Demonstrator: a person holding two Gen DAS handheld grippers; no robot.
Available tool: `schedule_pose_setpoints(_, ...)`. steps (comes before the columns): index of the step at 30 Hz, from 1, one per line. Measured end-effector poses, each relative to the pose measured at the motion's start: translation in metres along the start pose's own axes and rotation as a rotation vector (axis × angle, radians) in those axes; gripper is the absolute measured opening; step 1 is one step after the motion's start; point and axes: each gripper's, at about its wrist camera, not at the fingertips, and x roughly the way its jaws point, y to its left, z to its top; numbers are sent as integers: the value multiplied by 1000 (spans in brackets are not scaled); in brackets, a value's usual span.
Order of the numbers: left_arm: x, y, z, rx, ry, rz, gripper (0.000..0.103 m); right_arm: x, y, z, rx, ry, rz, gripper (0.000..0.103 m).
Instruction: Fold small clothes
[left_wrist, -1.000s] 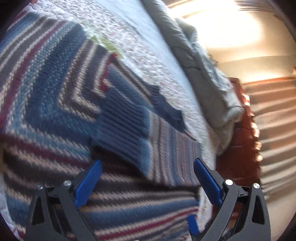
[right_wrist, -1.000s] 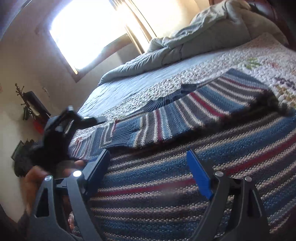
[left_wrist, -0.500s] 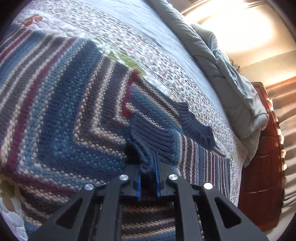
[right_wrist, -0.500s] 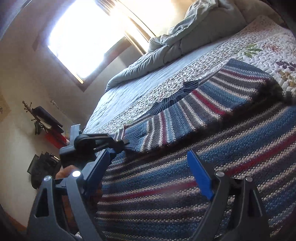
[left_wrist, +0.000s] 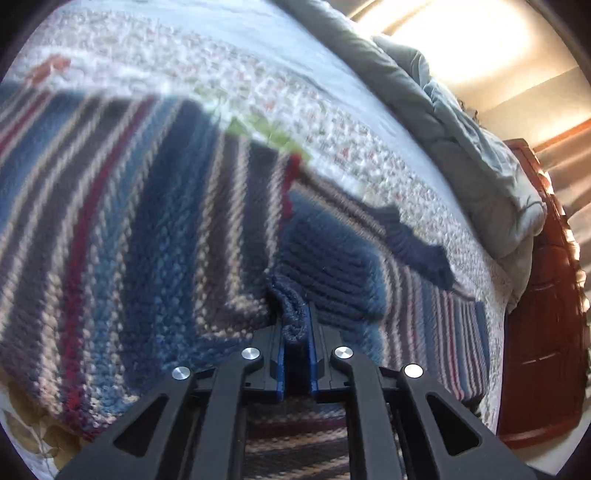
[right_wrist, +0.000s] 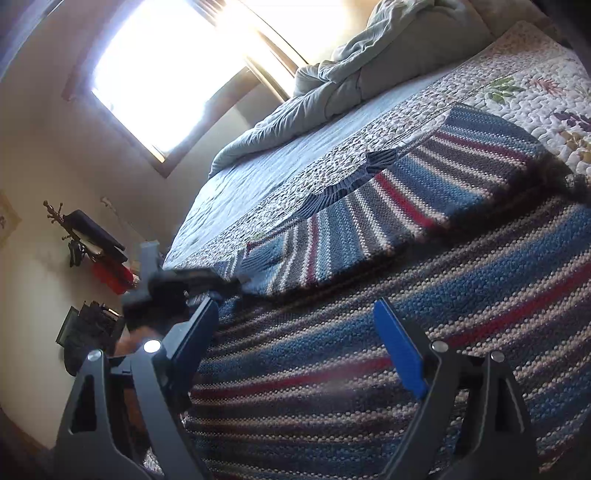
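Though motion blur smears the left half of the left wrist view, a chunky knit striped sweater (left_wrist: 140, 236) reads clearly: blue, grey, cream and red bands, ribbed navy cuff (left_wrist: 325, 280). It lies flat on a quilted floral bedspread (left_wrist: 332, 122); its lower hem is cut off by the frame. The left tool (left_wrist: 295, 354) is pinched tight on a bunched fold of the cuff edge, fabric squeezed between blue pads. In the right wrist view the left tool (right_wrist: 192, 282) is blurred, the hand behind it hard to make out. The right tool (right_wrist: 295, 332) stands wide, holding nothing, sweater body just under its fingers. Rumpled grey comforter (right_wrist: 332, 85) sits farther up the bed.
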Motion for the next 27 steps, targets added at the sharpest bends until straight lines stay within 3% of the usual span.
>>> schedule_pose_setpoints(8,-8,-4,1,51,5,-5,12,1,3,-1,-19,-4,-4,86)
schedule_pose_setpoints(9,-9,-4,-1,56,3,-3,15,1,3,-1,-20,-5,-5,86)
schedule_pose_setpoints(11,-18,-7,-7,65,-8,0,32,0,3,0,-24,-7,-5,85)
schedule_pose_setpoints(13,-35,-18,-16,95,-64,77,55,0,3,0,-23,-9,-5,86)
schedule_pose_setpoints(14,-42,-24,-20,115,-101,108,55,1,2,0,-23,-8,-6,86)
schedule_pose_setpoints(20,-48,-45,-23,140,-179,-42,61,2,5,-2,-36,-5,-11,85)
schedule_pose_setpoints(24,-12,-23,-12,37,-65,-52,63,3,3,-1,-27,-3,-15,86)
schedule_pose_setpoints(27,-18,-15,-11,24,-53,-96,62,3,4,0,-34,-1,-12,87)
